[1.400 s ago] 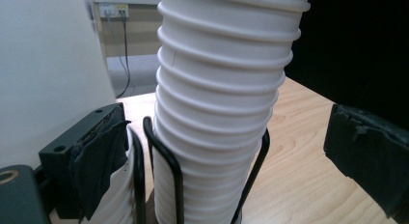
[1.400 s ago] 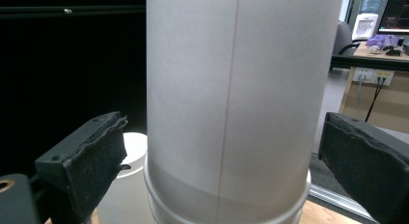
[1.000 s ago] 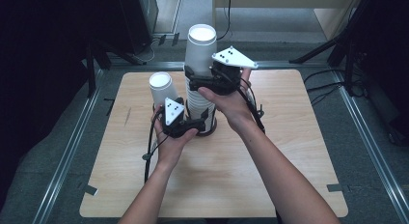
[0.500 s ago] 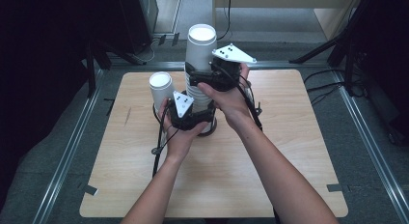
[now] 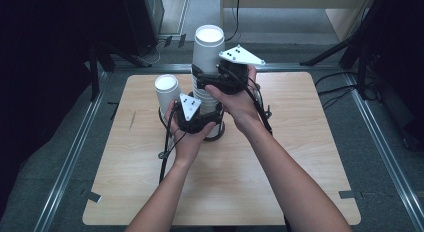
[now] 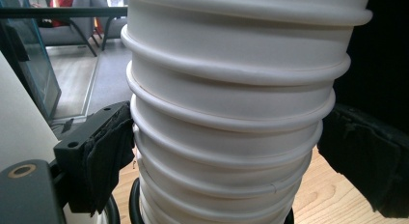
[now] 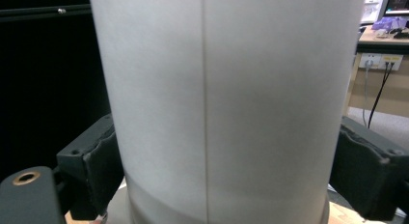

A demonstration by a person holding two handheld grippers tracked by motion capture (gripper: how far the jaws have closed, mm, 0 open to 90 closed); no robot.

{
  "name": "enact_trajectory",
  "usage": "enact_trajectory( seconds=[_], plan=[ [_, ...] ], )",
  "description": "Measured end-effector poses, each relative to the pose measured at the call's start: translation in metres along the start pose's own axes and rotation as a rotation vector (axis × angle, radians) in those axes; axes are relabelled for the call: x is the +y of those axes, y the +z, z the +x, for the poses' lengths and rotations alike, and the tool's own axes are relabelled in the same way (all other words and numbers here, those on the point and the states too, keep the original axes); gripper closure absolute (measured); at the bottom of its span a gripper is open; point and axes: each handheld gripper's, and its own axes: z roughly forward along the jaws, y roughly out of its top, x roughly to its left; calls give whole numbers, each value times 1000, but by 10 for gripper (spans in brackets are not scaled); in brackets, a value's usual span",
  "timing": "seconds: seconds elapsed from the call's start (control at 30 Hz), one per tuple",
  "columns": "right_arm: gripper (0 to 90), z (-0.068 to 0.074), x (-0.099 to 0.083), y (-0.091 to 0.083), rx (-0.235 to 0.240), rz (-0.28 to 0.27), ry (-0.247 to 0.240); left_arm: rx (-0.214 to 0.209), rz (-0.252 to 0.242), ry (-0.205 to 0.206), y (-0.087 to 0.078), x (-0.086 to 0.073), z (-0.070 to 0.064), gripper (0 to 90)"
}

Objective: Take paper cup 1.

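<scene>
A tall stack of upturned white paper cups (image 5: 206,54) stands mid-table. My left gripper (image 5: 209,123) is low on it. In the left gripper view its pads (image 6: 108,154) press on the ribbed rims of the stack (image 6: 231,113) from both sides. My right gripper (image 5: 206,82) is higher up. In the right gripper view the smooth wall of the top cup (image 7: 226,89) sits between its pads (image 7: 103,166), which touch it left and right. A single upturned white cup (image 5: 166,89) stands just left of the stack.
The wooden tabletop (image 5: 280,162) sits on a metal-framed stand with dark floor around it. A black ring (image 6: 132,204) circles the foot of the stack. Cables (image 5: 167,152) trail from the grippers over the near-left part of the board.
My left gripper has moved right from beside the single cup and closed in on the base of the stack. The right gripper has stayed on the top cup.
</scene>
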Motion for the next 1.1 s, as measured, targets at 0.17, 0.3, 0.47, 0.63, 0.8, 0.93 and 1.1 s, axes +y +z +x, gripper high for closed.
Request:
enact_trajectory(
  seconds=[0.17, 0.3, 0.47, 0.63, 0.8, 0.93, 1.1],
  plan=[
    [104, 1, 2, 0, 0, -10, 11, -10, -3, -11, -1, 0, 1, 72],
    [102, 2, 3, -1, -1, -18, 18, -14, -1, -11, -2, 0, 2, 77],
    [103, 3, 7, -1, -4, -22, 23, -18, -1, -13, -3, 1, 2, 81],
    [108, 4, 13, -4, -11, -40, 15, -21, -3, -17, -4, 1, 3, 84],
    [117, 6, 18, -6, -23, -53, 8, -21, -3, -16, -4, 1, 3, 86],
    [126, 8, 24, -8, -26, -53, -12, -22, -1, -15, -5, 1, 3, 90],
    [135, 9, 30, -9, -28, -63, -31, -27, 0, -12, -5, 1, 4, 94]
  ],
)
